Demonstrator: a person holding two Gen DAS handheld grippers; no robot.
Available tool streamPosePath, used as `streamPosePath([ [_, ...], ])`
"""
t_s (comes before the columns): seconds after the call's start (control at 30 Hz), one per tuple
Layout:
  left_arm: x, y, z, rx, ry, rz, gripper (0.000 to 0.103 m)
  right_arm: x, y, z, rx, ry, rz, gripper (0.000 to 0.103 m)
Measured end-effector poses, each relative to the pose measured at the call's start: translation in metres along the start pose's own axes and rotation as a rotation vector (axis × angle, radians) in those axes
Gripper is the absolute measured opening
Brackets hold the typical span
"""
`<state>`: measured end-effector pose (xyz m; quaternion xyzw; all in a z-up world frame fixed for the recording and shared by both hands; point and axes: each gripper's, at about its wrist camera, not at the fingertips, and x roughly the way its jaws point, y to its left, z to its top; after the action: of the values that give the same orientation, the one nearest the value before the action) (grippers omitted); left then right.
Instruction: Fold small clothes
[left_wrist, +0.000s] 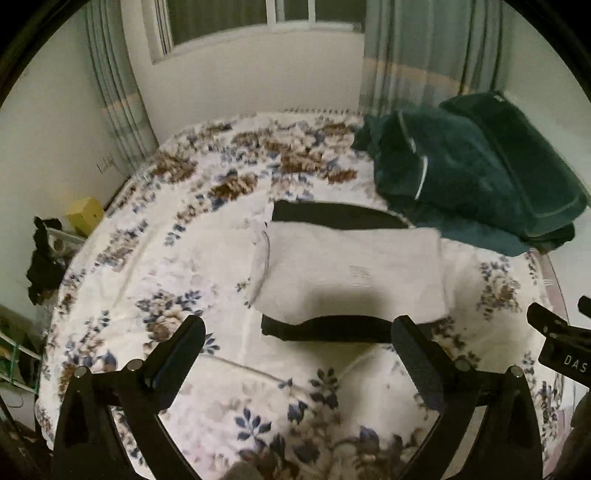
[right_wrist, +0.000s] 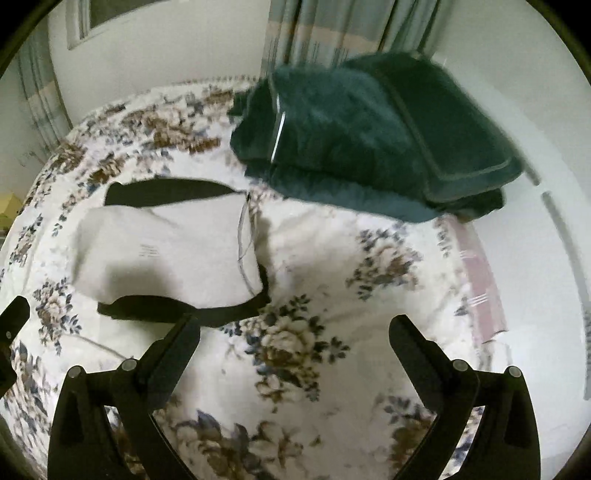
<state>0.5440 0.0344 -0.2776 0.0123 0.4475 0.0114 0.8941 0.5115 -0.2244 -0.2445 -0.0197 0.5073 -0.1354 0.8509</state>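
A folded white garment (left_wrist: 351, 273) lies on top of a folded black garment (left_wrist: 325, 328) on the floral bedspread (left_wrist: 147, 266). Black edges stick out behind and in front of the white one. My left gripper (left_wrist: 299, 328) is open and empty, hovering just in front of the stack. In the right wrist view the white garment (right_wrist: 166, 251) on the black garment (right_wrist: 177, 310) sits to the left. My right gripper (right_wrist: 293, 326) is open and empty over the bedspread (right_wrist: 314, 350), to the right of the stack. Its tip shows at the left wrist view's right edge.
A pile of dark green blankets (left_wrist: 469, 173) lies at the bed's far right corner, also in the right wrist view (right_wrist: 369, 136). Curtains (left_wrist: 424, 55) and a window are behind the bed. A yellow box (left_wrist: 85, 214) and dark items sit off the bed's left edge.
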Motion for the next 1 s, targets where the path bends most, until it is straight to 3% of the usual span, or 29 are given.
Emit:
streamPosePath([
  [0.33,-0.159,-0.001,-0.022,-0.024,-0.145,-0.021,0.103,-0.195,-0.046,-0.045,0.029,-0.207,-0.004,0.103],
  [0.57,-0.234,0.004,-0.039,-0.045,-0.211,-0.009,0.103,-0.304,-0.061,-0.087,0.028,-0.315,0.043,0.103],
  [0.8,-0.29,0.009,-0.057,-0.051,-0.272,0.0,0.103,-0.365,-0.074,-0.121,0.042,-0.358,0.084,0.103],
  [1.0,-0.315,0.01,-0.069,-0.043,-0.306,0.003,0.103,-0.399,-0.082,-0.14,0.021,-0.4,0.091,0.103],
])
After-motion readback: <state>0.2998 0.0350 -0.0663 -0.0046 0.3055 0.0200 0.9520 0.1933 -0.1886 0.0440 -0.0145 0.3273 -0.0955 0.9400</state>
